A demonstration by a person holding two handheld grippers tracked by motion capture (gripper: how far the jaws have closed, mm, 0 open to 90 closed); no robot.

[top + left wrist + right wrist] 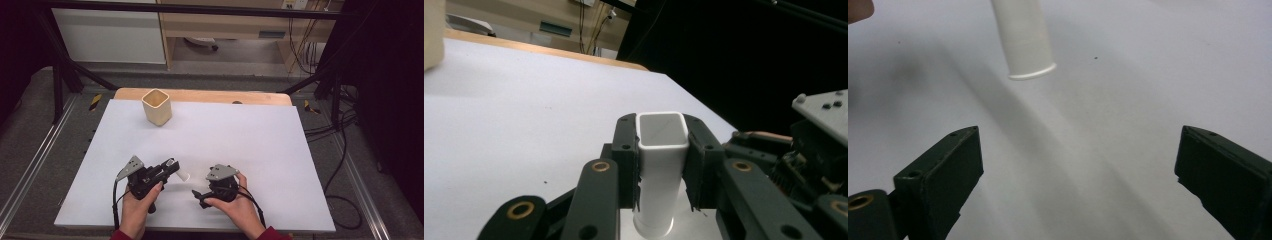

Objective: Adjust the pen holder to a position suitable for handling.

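Note:
My left gripper [170, 169] is shut on a white tube [182, 175] near the table's front, left of centre. In the left gripper view the tube [663, 150] stands between the jaws of the left gripper [663, 167], showing a rectangular open end toward the camera and a round flared end by the table. My right gripper [199, 194] is just to the right, its jaws pointing left. In the right gripper view this gripper [1078, 180] stands wide open with nothing between its jaws, and the tube's flared end [1024, 45] hangs a short way ahead of it.
A beige square-mouthed cup [157, 106] stands upright at the back left of the white table top [240, 145]; its blurred edge [433, 35] shows at the left gripper view's upper left. Black frame bars and cables run around the table.

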